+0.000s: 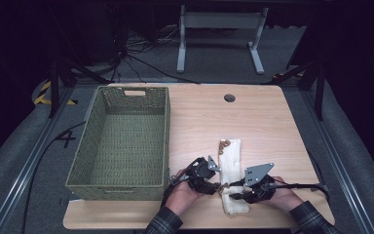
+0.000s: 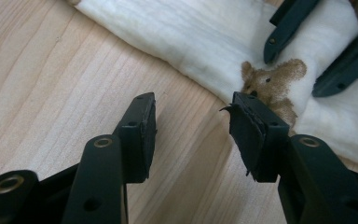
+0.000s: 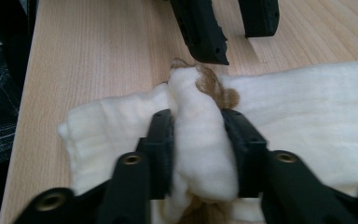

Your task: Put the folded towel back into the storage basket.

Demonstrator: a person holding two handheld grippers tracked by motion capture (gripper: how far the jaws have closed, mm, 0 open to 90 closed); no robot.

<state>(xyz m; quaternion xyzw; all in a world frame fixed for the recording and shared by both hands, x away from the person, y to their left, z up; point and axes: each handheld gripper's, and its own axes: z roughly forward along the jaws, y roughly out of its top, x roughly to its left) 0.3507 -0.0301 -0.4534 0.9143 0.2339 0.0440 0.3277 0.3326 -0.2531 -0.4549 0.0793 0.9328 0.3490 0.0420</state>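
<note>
- Right gripper (image 3: 196,149) at lower centre: we see its fingers clenched on a bunched fold of towel (image 3: 307,98).
- Left gripper (image 2: 193,126) fingers gape, empty, beside it.
- Towel lies lower right on worktop (image 1: 263,117); soft, light, limp, so we'd pinch an edge.

Basket (image 1: 119,141) on left half of surface (image 1: 268,122). Folded cloth (image 1: 230,165) lies right of basket, running from mid-surface toward near edge. Left tongs (image 1: 217,186) sit between basket and cloth, at cloth's left edge. Right tongs (image 1: 231,190) come in from cloth's right side, over its near part. Desk frame (image 1: 219,34) on floor behind surface.
</note>
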